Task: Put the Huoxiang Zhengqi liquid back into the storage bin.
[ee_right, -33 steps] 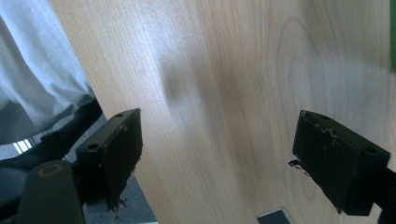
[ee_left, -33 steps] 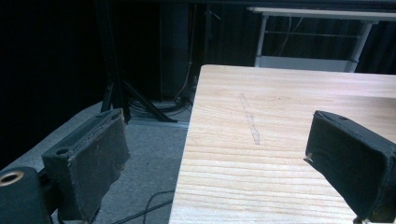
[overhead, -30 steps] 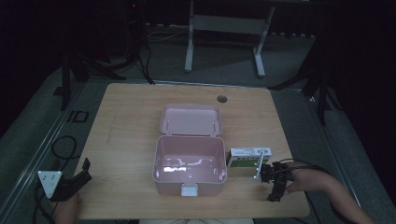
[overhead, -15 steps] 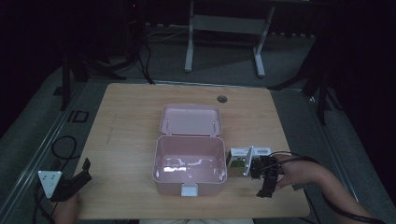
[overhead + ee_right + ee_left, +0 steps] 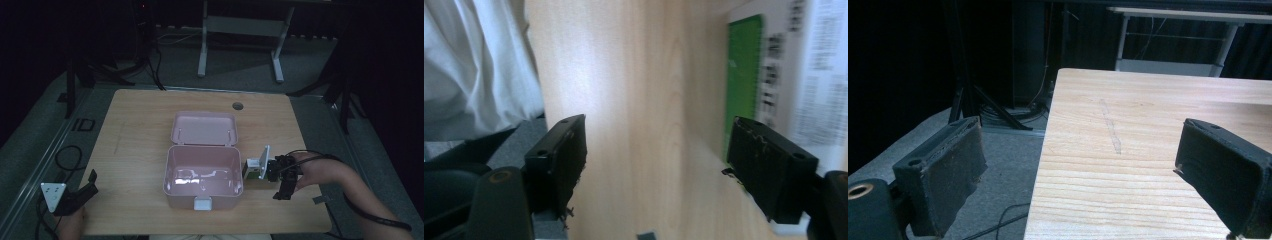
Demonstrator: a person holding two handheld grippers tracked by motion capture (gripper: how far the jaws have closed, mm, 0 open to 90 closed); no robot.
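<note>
An open pink box (image 5: 202, 176) sits mid-table, its lid (image 5: 204, 129) laid back flat behind it. Just right of it, a small white and green carton (image 5: 257, 168) stands tipped up on edge. My right gripper (image 5: 276, 176) is at the carton's right side, held in a hand. In the right gripper view, my right gripper (image 5: 656, 150) is open, and the carton (image 5: 774, 75) lies by the right-hand jaw, with nothing between the jaws. My left gripper (image 5: 89, 184) is open at the table's front left corner. In its own view, my left gripper (image 5: 1078, 170) straddles the table's left edge.
The wooden table (image 5: 140, 125) has a round cable hole (image 5: 238, 106) at the back. A white sleeve or shirt (image 5: 474, 65) shows beyond the table's near edge. Grey floor (image 5: 993, 150) and a loose cable (image 5: 65, 157) lie to the left. A desk frame (image 5: 240, 30) stands behind.
The carton lay flat on the table a second ago and now stands tipped up on edge. My right gripper has moved left toward it and turned. The left gripper stayed put.
</note>
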